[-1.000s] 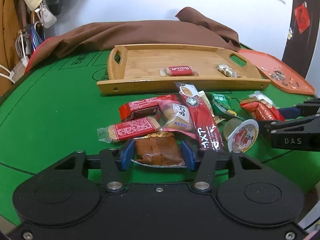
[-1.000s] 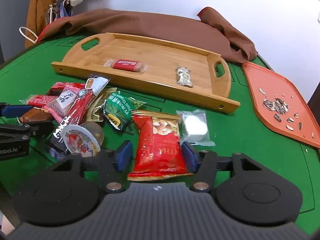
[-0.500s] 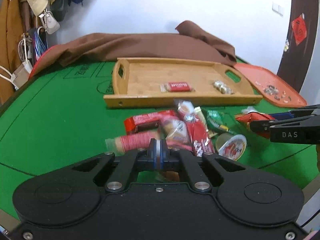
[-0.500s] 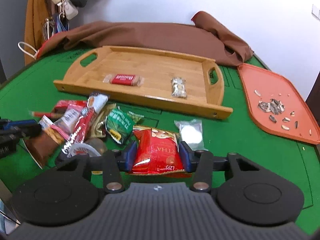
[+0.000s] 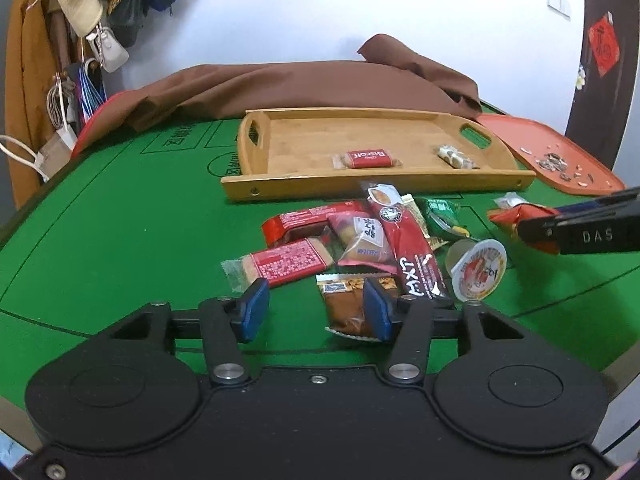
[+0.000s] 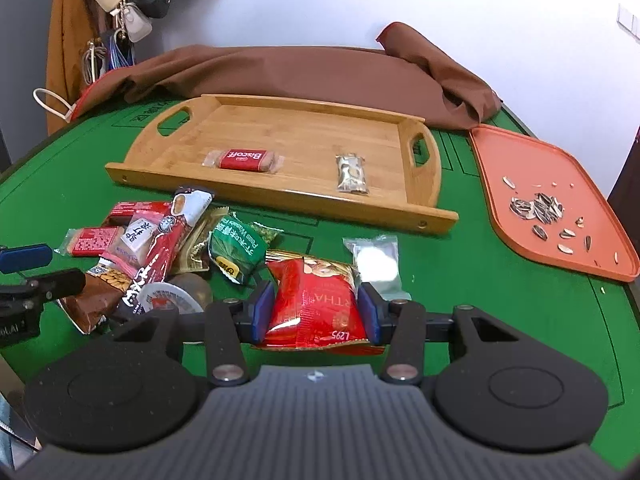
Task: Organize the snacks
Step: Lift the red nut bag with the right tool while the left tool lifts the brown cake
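brown packet [image 5: 347, 307]: near end hidden behind the left jaw
jelly cup [image 6: 173, 295]: partly covered by the long red sachet [image 6: 160, 256]
orange tray [image 6: 552, 204]: cut off at the frame's right edge

Left gripper [image 5: 316, 310] angled down, jaws opening, nothing pinched between its blue pads [image 5: 254, 308], right gripper [image 6: 316, 312] tilted down beside it, pads [image 6: 264, 308] pressed onto a red packet [image 6: 316, 308]

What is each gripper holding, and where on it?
Right gripper: red peanut bag, pinched across its side edges. Left gripper: nothing, jaws opening.
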{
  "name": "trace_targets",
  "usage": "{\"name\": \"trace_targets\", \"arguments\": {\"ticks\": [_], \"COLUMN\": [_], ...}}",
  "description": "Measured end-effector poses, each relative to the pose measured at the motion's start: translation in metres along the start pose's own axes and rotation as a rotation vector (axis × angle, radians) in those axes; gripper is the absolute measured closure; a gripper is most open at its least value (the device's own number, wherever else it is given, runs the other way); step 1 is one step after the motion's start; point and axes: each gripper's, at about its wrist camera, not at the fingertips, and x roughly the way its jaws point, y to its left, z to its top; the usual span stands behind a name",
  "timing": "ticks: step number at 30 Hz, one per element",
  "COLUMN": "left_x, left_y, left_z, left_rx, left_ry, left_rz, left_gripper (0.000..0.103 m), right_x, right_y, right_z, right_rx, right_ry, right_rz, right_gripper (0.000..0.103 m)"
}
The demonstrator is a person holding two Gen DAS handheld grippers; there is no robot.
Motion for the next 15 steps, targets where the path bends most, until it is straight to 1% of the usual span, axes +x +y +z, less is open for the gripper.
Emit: {"name": "trace_targets", "arguments": {"ticks": [1, 2, 6, 8, 11, 14, 15], "left_x": [0.000, -0.001, 0.004, 0.008, 0.017, 0.018, 0.018], "left_y": [-0.001, -0.003, -0.009, -0.012, -0.014, -0.015, -0.015], "left_z": [-0.001, -0.001, -0.001, -0.002, -0.006, -0.006, -0.006], "left_rx": [0.003, 0.001, -0.009, -0.011, -0.027, -0.024, -0.027], "left_ry": [-0.001, 0.002, 0.021, 0.034, 0.060, 0.051, 0.051], "left_rz": [-0.006, -0.017, -0.067, -0.081, -0.079, -0.074, -0.077], "left_gripper": [0.047, 0.046, 0.045, 0.045, 0.049, 0.052, 0.057], "right_x": [0.000, -0.001, -0.001, -0.001, 0.001, 0.003, 0.004], "right_y": [-0.001, -0.001, -0.003, -0.004, -0.004, -0.005, -0.005], "right_z": [0.000, -0.001, -0.002, -0.003, -0.005, -0.008, -0.008], "right_rx": [0.002, 0.003, 0.006, 0.006, 0.008, 0.013, 0.015], "right_ry": [0.000, -0.001, -0.005, -0.005, 0.003, 0.009, 0.012], "right_rz": [0.000, -0.001, -0.010, -0.012, -0.010, -0.009, -0.008], "right_gripper": [0.051, 0.051, 0.051, 0.051, 0.051, 0.051, 0.051]}}
